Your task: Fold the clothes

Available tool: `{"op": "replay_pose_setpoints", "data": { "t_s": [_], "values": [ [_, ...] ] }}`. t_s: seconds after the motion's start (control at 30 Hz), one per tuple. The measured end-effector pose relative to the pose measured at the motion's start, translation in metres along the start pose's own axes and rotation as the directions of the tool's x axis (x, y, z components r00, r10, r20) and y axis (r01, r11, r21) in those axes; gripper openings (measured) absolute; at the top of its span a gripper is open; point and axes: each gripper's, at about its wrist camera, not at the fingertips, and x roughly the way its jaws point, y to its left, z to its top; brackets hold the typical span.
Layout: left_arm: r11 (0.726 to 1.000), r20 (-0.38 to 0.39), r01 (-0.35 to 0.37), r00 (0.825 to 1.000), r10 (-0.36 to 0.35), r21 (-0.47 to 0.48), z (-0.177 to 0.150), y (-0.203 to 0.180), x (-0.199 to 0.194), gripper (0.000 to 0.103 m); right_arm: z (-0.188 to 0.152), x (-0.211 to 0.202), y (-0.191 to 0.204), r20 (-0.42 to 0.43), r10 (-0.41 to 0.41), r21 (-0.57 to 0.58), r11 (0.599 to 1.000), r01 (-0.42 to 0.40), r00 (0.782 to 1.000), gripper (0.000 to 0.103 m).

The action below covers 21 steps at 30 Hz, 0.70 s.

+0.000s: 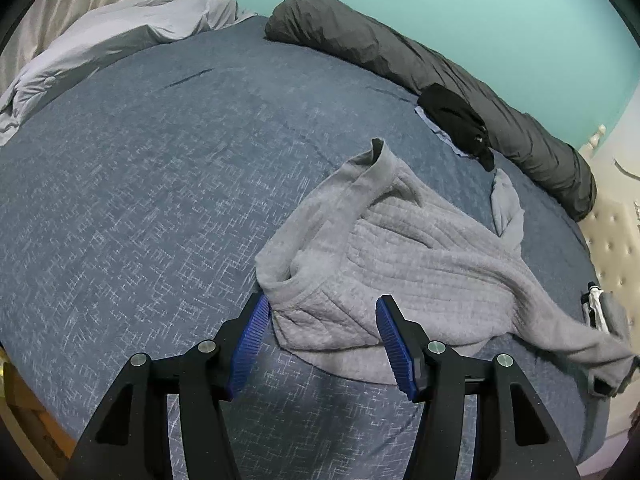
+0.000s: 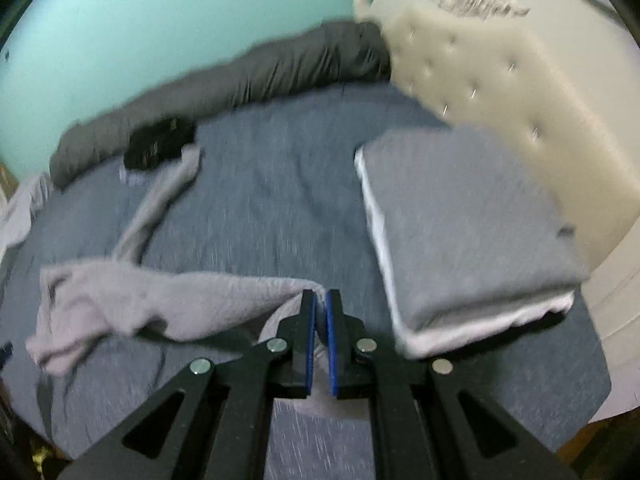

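A light grey knitted sweater (image 1: 400,248) lies crumpled on the blue-grey bed cover (image 1: 140,200). One sleeve reaches toward the far side and the other stretches off to the right. My left gripper (image 1: 322,304) hovers open over the sweater's near edge, its blue pads well apart and not pressing the cloth. In the right wrist view, my right gripper (image 2: 320,294) is shut on an end of the sweater (image 2: 160,296). That end is lifted off the bed and the cloth trails away to the left. The right wrist view is blurred.
A long dark grey bolster (image 1: 400,52) lies along the teal wall, with a black garment (image 1: 452,116) in front of it. Right of the gripper sits a blue-grey pillow (image 2: 460,220) against a cream tufted headboard (image 2: 500,92). Pale grey bedding (image 1: 100,40) is heaped at the far left.
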Motion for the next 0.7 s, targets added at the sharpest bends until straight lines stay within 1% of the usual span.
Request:
{"op": "replay_pose_setpoints", "data": {
  "t_s": [0.1, 0.13, 0.17, 0.2, 0.23, 0.3, 0.33, 0.37, 0.4, 0.5, 0.6, 0.7],
  "values": [
    [1.000, -0.024, -0.002, 1.000, 0.002, 0.001, 0.000, 0.001, 0.007, 0.061, -0.010, 0.012, 0.007, -0.010, -0.058, -0.006, 0.998, 0.058, 0.998, 0.008],
    [1.000, -0.030, -0.003, 1.000, 0.003, 0.002, 0.000, 0.002, 0.009, 0.061, -0.012, 0.011, 0.009, 0.004, -0.065, -0.004, 0.998, 0.065, 0.998, 0.010],
    [1.000, -0.035, -0.005, 0.999, 0.005, 0.006, -0.001, 0.002, 0.011, 0.061, -0.012, 0.010, 0.011, 0.024, -0.068, -0.001, 0.998, 0.068, 0.997, 0.017],
    [1.000, -0.044, -0.004, 0.999, 0.004, 0.009, -0.001, 0.001, 0.014, 0.062, -0.011, 0.008, 0.015, 0.043, -0.067, -0.002, 0.998, 0.067, 0.997, 0.021],
    [1.000, -0.053, -0.002, 0.999, 0.003, 0.013, -0.002, 0.001, 0.017, 0.062, -0.010, 0.006, 0.018, 0.062, -0.064, -0.003, 0.998, 0.064, 0.996, 0.023],
    [1.000, -0.070, 0.003, 0.998, -0.001, 0.024, -0.005, -0.003, 0.024, 0.063, -0.007, 0.001, 0.026, 0.101, -0.064, -0.012, 0.998, 0.065, 0.993, 0.031],
    [0.999, -0.081, 0.006, 0.997, -0.003, 0.032, -0.006, -0.006, 0.028, 0.063, -0.007, 0.003, 0.031, 0.105, -0.043, -0.022, 0.999, 0.045, 0.994, 0.035],
    [0.999, -0.091, 0.009, 0.996, -0.005, 0.042, -0.008, -0.011, 0.034, 0.063, -0.006, 0.006, 0.038, 0.103, -0.013, -0.032, 0.999, 0.017, 0.995, 0.043],
    [0.999, -0.101, 0.012, 0.995, -0.007, 0.052, -0.009, -0.016, 0.039, 0.063, -0.005, 0.009, 0.045, 0.100, 0.016, -0.042, 0.999, -0.012, 0.995, 0.048],
    [0.994, -0.127, 0.026, 0.992, -0.013, 0.102, -0.015, -0.036, 0.054, 0.063, -0.007, 0.030, 0.074, 0.046, 0.093, -0.078, 0.993, -0.090, 0.995, 0.048],
    [0.986, -0.161, 0.055, 0.986, -0.029, 0.158, -0.025, -0.061, 0.066, 0.063, -0.011, 0.051, 0.097, -0.006, 0.173, -0.073, 0.982, -0.173, 0.985, 0.048],
    [0.983, -0.196, 0.082, 0.979, -0.050, 0.162, -0.034, -0.077, 0.079, 0.063, -0.019, 0.071, 0.124, -0.051, 0.228, -0.073, 0.970, -0.231, 0.972, 0.049]
  ]
}}
